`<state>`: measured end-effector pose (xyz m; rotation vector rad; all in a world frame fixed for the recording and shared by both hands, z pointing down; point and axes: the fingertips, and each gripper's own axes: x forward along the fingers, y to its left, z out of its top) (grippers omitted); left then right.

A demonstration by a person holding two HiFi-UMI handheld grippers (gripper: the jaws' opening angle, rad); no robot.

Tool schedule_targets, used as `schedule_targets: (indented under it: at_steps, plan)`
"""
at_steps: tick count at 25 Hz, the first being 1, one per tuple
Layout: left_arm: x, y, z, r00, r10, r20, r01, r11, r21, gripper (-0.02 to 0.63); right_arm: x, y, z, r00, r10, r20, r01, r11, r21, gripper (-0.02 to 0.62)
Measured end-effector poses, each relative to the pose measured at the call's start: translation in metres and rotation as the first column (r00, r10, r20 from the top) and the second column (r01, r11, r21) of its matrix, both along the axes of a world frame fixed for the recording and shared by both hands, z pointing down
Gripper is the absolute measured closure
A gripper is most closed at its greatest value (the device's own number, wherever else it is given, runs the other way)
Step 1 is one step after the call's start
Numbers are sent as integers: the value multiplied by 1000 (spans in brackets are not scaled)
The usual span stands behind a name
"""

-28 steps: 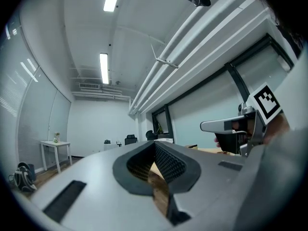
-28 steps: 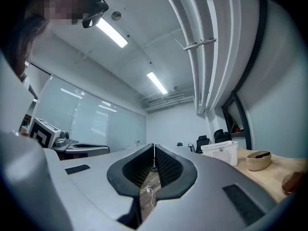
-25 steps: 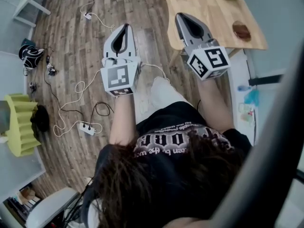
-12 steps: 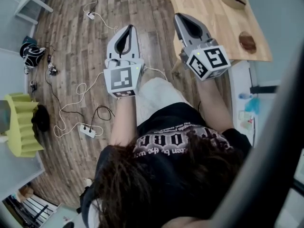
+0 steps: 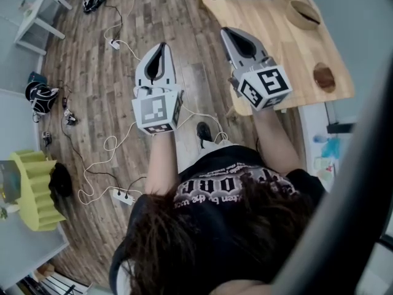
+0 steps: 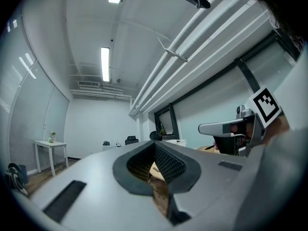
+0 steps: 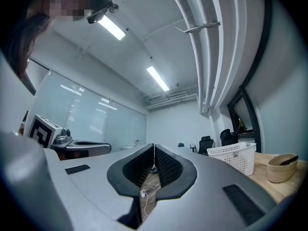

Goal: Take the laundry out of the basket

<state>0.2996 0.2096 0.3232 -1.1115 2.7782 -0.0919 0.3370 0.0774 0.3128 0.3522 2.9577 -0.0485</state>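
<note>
Left gripper [image 5: 161, 47]: jaws shut, nothing between the pads, as its own view shows; it is over the plank floor [image 5: 92, 60].
Right gripper [image 5: 228, 32]: jaws likewise pressed together and empty; in the head view it shows against the edge of the wooden table [image 5: 276, 39].
White perforated basket [image 7: 235, 157]: on that table's far end, well apart from both grippers. The right gripper view gives us its wall and rim, the head view only its lower part, the left gripper view nothing of it; we cannot tell from any view whether laundry lies inside.
Bowl [image 7: 280, 168]: beside the basket.
Head view only: white cable [image 5: 107, 146]; power strip [image 5: 123, 195].
Gripper views only: ceiling lights [image 6: 105, 64]; office chair [image 7: 206, 143].
Writing: white print on the person's black shirt [image 5: 233, 183], upside down; we cannot read it.
</note>
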Motion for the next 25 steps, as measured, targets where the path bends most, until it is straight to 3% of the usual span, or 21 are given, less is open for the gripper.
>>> schedule_targets:
  at_steps: [10, 25]
  plan:
    - [-106, -53, 5, 995, 92, -27, -92, 996, 1, 605, -86, -59, 0, 995, 103, -19, -103, 995, -15, 566]
    - [-198, -104, -3, 975, 220, -30, -220, 975, 13, 604, -160, -106, 1, 969, 245, -39, -246, 969, -19, 566]
